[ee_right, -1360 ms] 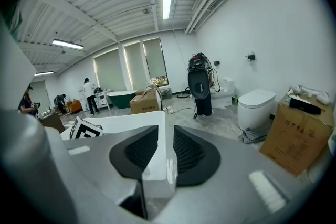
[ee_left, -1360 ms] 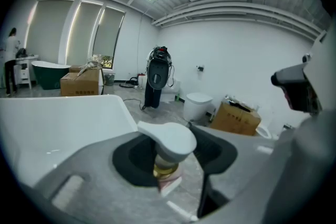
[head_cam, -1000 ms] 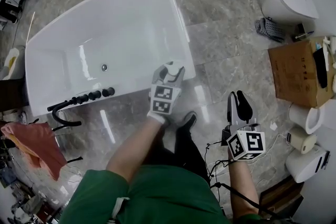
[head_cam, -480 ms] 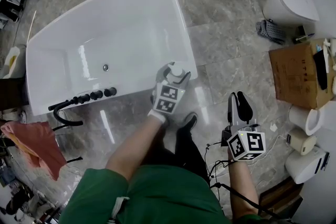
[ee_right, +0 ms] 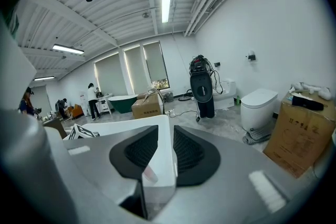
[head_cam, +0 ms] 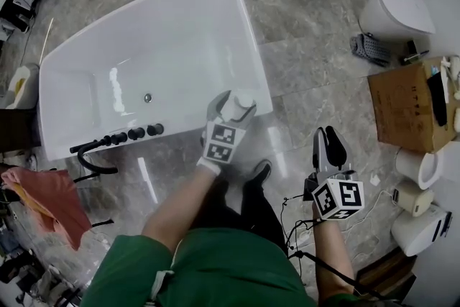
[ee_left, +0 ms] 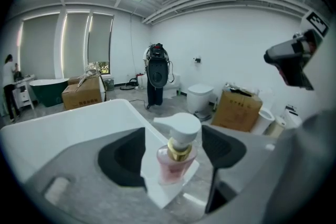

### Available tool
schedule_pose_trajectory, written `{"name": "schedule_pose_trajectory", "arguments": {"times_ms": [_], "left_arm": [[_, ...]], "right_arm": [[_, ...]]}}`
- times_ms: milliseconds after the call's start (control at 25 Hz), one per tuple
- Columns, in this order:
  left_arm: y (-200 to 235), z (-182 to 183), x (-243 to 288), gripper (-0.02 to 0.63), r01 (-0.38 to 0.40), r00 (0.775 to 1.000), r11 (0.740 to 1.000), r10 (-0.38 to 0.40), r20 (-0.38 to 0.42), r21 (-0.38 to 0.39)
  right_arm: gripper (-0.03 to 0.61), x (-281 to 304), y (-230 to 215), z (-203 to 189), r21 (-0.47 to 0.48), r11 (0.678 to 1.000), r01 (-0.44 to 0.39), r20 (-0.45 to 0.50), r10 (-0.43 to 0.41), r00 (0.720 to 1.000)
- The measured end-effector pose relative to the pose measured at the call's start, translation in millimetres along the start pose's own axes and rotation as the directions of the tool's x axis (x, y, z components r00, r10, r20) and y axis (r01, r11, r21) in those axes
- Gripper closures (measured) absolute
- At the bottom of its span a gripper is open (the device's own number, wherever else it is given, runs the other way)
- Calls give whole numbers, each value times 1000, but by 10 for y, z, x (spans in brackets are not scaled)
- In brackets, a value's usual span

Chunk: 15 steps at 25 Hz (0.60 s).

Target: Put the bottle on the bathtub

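- A pink cloth [head_cam: 43, 190] lies far to the left of the left claw [head_cam: 232, 106], lower in the head view.
- A black tap [head_cam: 90, 153] and a row of black knobs [head_cam: 136, 133] sit on the tub's near edge, to the left of that claw.
- The tub [head_cam: 251, 39] is white and stretches up and to the left from the left claw. Its near right corner lies right under the claw's tips.
- The left claw's jaws have just been opening and now stand wide apart. The bottle is between them, and neither pad touches it.
- The bottle [ee_left: 176, 162] stands upright on that corner of the tub's rim, with a clear gap to the dark pad on either side. It holds pink liquid and has a gold collar and a white pump head.
- The right claw [head_cam: 325, 136] hangs over the grey floor, well to the right of the left claw and a little lower in the head view, clear of the tub.
- In its own view its pads stand a narrow gap apart with nothing between them. The tub corner shows far off through the gap.
- A cardboard box [head_cam: 410, 101] sits on the floor to the right of the right claw.
- A white toilet [head_cam: 395, 7] stands beyond the right claw, up and to its right.
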<state>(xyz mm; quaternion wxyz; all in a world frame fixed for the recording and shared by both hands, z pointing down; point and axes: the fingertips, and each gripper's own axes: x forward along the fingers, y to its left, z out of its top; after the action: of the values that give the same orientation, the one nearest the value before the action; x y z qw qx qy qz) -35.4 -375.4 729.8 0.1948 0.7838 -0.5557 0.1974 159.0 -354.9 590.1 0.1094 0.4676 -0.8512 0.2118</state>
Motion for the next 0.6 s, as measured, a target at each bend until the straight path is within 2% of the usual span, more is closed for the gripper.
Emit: {"name": "schedule_pose_trajectory", "arguments": {"times_ms": [280, 520, 600], "left_arm": [[35, 362, -452, 283, -4, 996, 1000, 5, 86, -12], [122, 858, -916, 354, -10, 986, 1000, 5, 169, 26], [142, 1053, -1094, 368, -11, 980, 1000, 7, 200, 15]], "right_arm": [[487, -75, 88, 181, -8, 1000, -7, 34, 7, 999], [488, -177, 351, 462, -20, 1000, -17, 86, 19, 996], [488, -251, 431, 600, -34, 999, -12, 110, 16, 994]]}}
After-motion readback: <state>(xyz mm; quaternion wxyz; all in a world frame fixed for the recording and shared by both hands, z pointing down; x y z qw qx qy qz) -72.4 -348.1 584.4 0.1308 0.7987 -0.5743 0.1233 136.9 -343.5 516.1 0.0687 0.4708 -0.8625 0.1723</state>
